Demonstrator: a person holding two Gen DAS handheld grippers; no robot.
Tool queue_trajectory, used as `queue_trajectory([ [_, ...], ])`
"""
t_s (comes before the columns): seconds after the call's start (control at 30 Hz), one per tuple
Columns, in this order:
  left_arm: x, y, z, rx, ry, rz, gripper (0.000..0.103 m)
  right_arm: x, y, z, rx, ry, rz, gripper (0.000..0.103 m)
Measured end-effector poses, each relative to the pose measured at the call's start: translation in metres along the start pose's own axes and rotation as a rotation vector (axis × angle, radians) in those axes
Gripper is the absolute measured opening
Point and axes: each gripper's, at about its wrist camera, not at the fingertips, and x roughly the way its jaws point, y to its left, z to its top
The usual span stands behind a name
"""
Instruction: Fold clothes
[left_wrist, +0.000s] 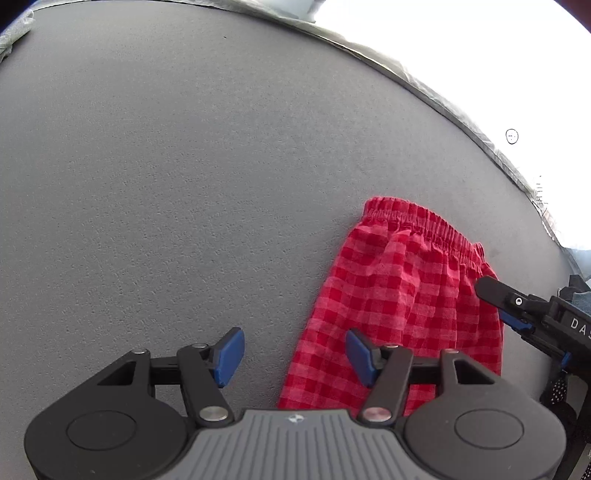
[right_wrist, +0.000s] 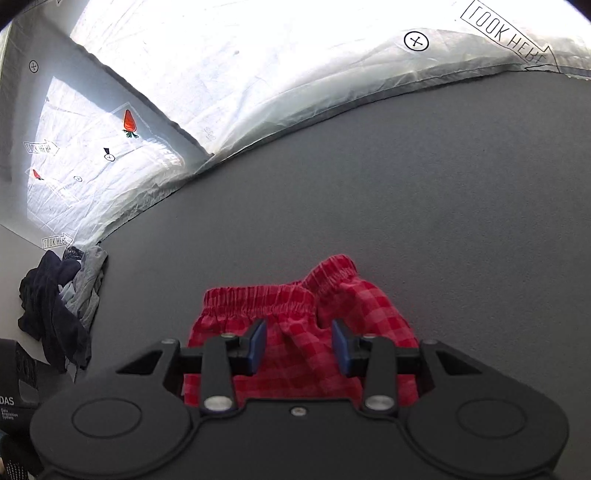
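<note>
Wide open grey surface, with clutter only at one corner and the edges.

The grey surface (left_wrist: 166, 184) lies bare to the left of and beyond the red checked shorts (left_wrist: 399, 295), giving a hand-held gripper free passage there. The shorts themselves lie flat and low. A heap of dark and grey clothes (right_wrist: 62, 302) sits at the surface's left edge in the right wrist view, well apart from the shorts. White printed sheeting (right_wrist: 258, 74) rises along the far edge and closes that side.
</note>
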Motion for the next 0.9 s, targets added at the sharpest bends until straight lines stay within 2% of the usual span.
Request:
queue_trajectory([
  [0.03,0.001,-0.002,0.001,0.005,0.001,-0.001,0.068,0.002,0.0,-0.001,-0.015,0.003,0.005,0.035],
  [0.07,0.001,-0.004,0.002,0.013,-0.001,-0.004,0.068,0.002,0.001,-0.003,-0.034,-0.005,0.016,0.018],
  [0.1,0.001,-0.005,0.002,0.023,-0.003,-0.003,0.068,0.0,0.0,-0.004,-0.034,-0.015,0.032,0.009],
  [0.17,0.002,-0.01,0.003,0.044,-0.005,0.011,0.068,-0.012,-0.001,-0.002,-0.002,-0.064,0.092,0.003],
  [0.23,0.003,-0.014,0.003,0.066,-0.008,0.019,0.068,-0.025,-0.002,0.005,0.018,-0.133,0.117,0.003],
  [0.3,0.005,-0.018,0.002,0.084,-0.009,0.02,0.068,-0.033,-0.005,0.012,0.012,-0.18,0.081,0.003],
  [0.33,0.005,-0.019,0.001,0.092,-0.011,0.024,0.068,-0.032,-0.006,0.014,-0.009,-0.182,0.039,0.004],
  [0.43,0.006,-0.029,-0.003,0.142,-0.021,0.047,0.069,-0.014,-0.011,0.016,-0.088,-0.139,-0.172,0.009],
  [0.5,0.005,-0.031,-0.008,0.172,-0.023,0.063,0.069,-0.014,-0.018,0.01,-0.097,-0.131,-0.226,0.021],
  [0.57,0.002,-0.03,-0.015,0.175,-0.017,0.067,0.069,-0.025,-0.019,0.005,-0.066,-0.16,-0.214,0.036],
  [0.67,-0.002,-0.021,-0.028,0.16,-0.001,0.054,0.069,-0.046,-0.017,-0.009,-0.018,-0.184,-0.195,0.039],
  [0.8,-0.012,-0.007,-0.055,0.138,0.014,0.06,0.069,-0.078,-0.013,-0.048,0.009,-0.174,-0.2,0.038],
  [0.9,-0.025,0.001,-0.08,0.128,0.01,0.069,0.069,-0.103,-0.015,-0.09,0.046,-0.145,-0.179,0.028],
])
